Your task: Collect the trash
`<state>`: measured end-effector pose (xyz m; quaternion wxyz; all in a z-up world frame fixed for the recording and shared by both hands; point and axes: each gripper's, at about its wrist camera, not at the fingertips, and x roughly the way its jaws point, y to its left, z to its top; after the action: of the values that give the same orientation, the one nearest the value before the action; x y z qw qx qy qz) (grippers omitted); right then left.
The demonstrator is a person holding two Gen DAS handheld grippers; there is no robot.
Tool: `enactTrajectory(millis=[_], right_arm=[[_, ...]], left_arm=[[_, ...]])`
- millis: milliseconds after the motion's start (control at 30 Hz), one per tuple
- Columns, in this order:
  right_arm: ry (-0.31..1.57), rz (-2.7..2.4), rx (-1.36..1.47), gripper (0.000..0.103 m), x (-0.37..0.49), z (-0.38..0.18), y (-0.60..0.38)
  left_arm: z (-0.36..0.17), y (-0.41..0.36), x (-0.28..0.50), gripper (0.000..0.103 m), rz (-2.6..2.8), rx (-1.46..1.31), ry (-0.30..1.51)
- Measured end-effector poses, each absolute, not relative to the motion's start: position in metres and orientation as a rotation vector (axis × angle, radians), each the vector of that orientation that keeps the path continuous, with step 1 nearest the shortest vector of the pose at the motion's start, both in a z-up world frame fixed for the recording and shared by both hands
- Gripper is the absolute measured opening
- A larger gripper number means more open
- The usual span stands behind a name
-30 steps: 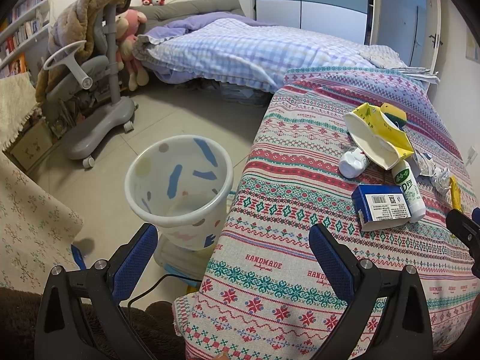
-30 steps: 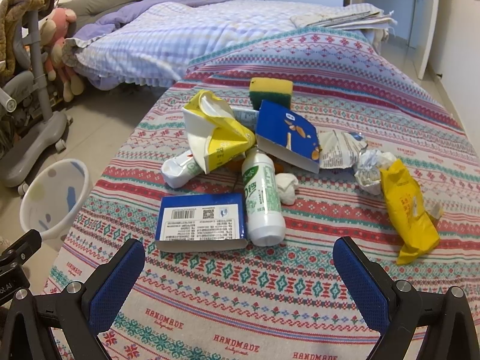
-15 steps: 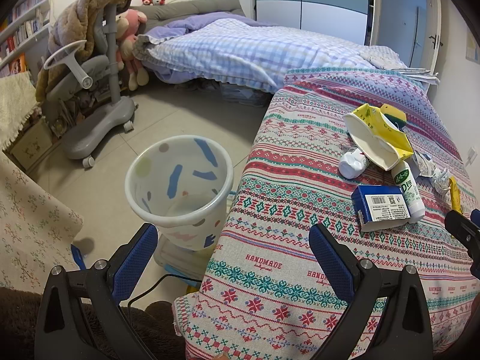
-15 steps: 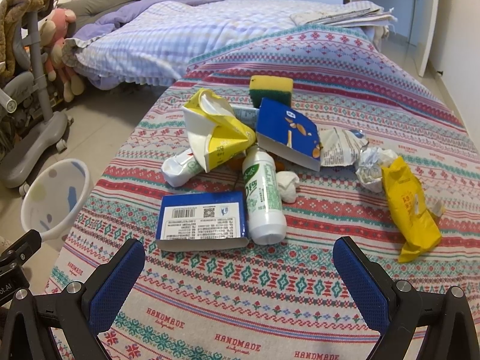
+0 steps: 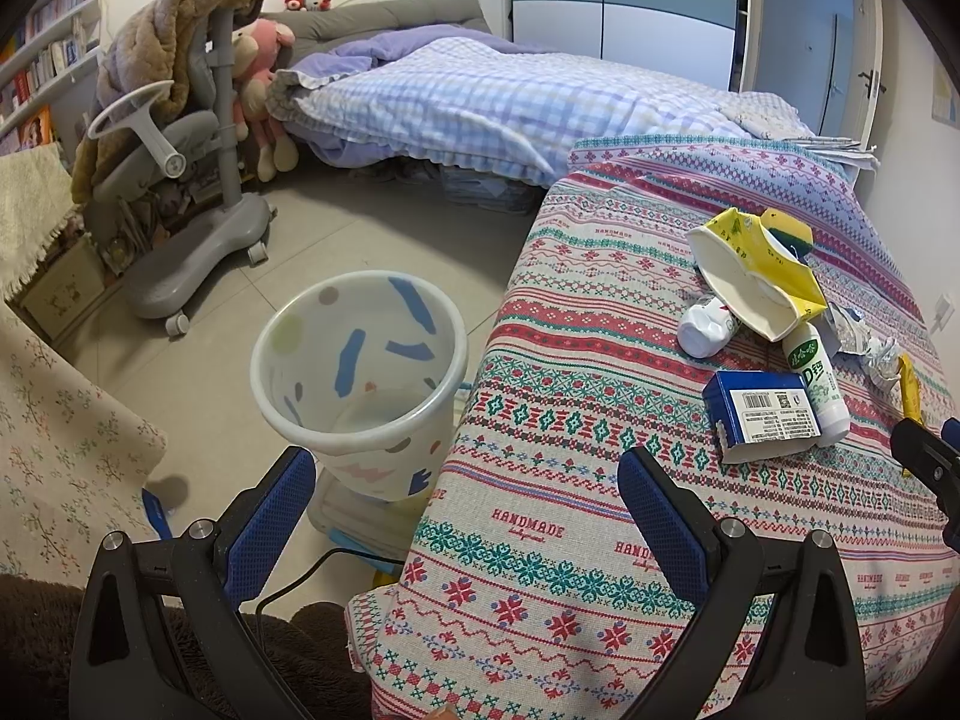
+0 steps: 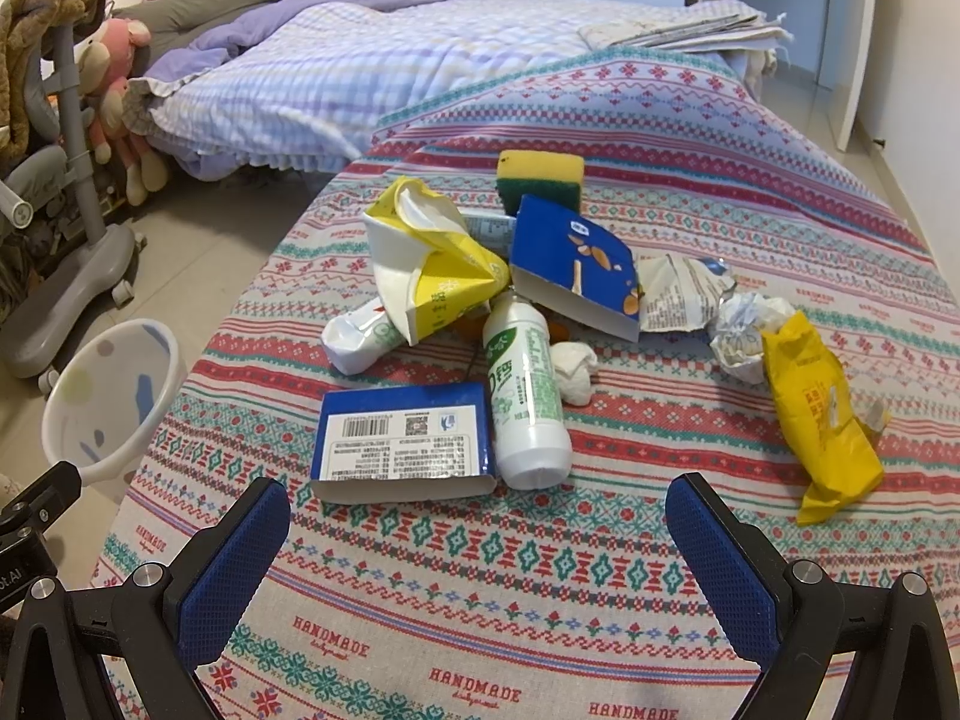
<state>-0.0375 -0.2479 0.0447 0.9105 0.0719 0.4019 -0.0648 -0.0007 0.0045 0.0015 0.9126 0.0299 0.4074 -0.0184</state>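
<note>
A pile of trash lies on the patterned tablecloth (image 6: 480, 546): a flat blue box (image 6: 402, 441), a white bottle with green print (image 6: 528, 402), a crushed yellow carton (image 6: 429, 267), a blue snack box (image 6: 576, 267), a yellow wrapper (image 6: 822, 420), crumpled paper (image 6: 741, 327) and a sponge (image 6: 540, 177). My right gripper (image 6: 477, 534) is open and empty, just short of the blue box. My left gripper (image 5: 465, 510) is open and empty over the table's left edge, above the white trash bin (image 5: 360, 372) on the floor. The blue box (image 5: 762, 414) also shows in the left wrist view.
A grey chair (image 5: 180, 180) draped with a brown blanket stands on the floor at the left. A bed (image 5: 480, 102) with checked bedding lies beyond the table. A floral cloth (image 5: 54, 438) hangs at the left. A black cable (image 5: 312, 570) runs under the bin.
My right gripper has edged slightly forward toward the trash pile. The left gripper has barely moved. Both stay open.
</note>
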Motion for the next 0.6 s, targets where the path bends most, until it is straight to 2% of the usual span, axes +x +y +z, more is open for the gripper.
enactTrajectory(millis=[600], right_arm=[[0.829, -0.131, 0.151, 0.103, -0.0373, 0.0451, -0.2494]], left_arm=[[0.0037, 0.0046, -0.0011, 0.102, -0.041, 0.065, 0.837]])
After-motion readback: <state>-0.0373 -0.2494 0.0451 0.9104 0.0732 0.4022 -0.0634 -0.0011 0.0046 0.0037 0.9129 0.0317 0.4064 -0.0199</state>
